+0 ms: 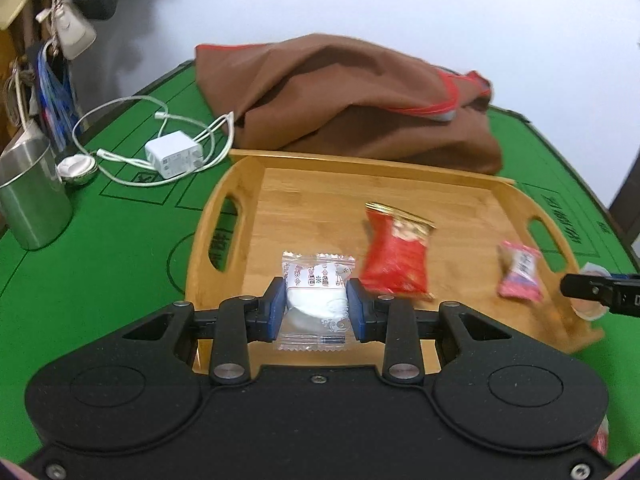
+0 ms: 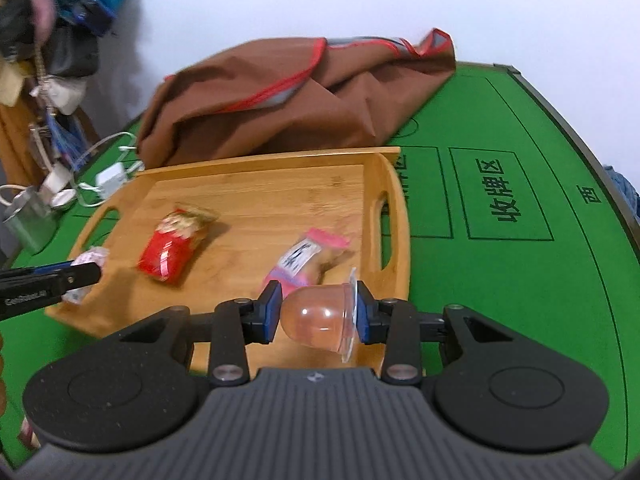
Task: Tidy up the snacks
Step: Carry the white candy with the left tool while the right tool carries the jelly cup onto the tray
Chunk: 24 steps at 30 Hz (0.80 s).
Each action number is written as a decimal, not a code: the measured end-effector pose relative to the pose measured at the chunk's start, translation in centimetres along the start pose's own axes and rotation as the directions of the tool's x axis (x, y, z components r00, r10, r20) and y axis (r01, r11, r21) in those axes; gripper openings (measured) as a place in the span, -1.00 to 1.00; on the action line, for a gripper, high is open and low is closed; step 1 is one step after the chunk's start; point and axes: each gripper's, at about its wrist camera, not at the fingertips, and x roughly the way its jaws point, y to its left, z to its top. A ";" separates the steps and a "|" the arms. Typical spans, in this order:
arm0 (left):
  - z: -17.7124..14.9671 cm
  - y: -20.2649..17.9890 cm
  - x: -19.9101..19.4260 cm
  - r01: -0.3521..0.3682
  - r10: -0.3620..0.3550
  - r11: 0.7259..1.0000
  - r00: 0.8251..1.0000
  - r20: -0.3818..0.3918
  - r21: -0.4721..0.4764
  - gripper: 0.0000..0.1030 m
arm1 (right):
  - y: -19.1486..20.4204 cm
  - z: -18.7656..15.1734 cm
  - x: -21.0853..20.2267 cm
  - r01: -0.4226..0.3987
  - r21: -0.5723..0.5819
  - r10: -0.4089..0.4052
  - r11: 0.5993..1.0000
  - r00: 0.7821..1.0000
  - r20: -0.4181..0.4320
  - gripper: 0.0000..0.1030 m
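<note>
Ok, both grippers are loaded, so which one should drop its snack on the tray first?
Probably left. The left hand-held gripper holds the white packet over bare tray wood. The right hand-held gripper holds the jelly cup near the tray's edge, by the pink packet.

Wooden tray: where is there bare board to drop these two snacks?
The wooden tray is bare across its far half, between the brown cloth bag and the red packet, plus the left strip by the handle slot. It is crowded near right, around the pink candy.
</note>
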 end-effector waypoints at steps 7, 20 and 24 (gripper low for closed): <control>1.7 0.1 3.5 -0.022 0.021 1.000 0.999 -0.031 -0.019 -0.40 | 0.0 1.6 3.1 0.067 0.013 -0.067 0.998 0.997 -0.023 -0.21; 3.0 -1.4 6.3 -0.014 0.012 0.999 0.998 -0.054 -0.031 -0.40 | 0.2 2.9 5.3 0.078 0.060 -0.077 0.995 0.997 -0.021 -0.21; 3.2 -2.0 6.7 -0.007 0.006 1.000 0.998 -0.057 -0.029 -0.40 | 0.4 3.2 5.7 0.066 0.074 -0.064 0.995 0.998 -0.021 -0.21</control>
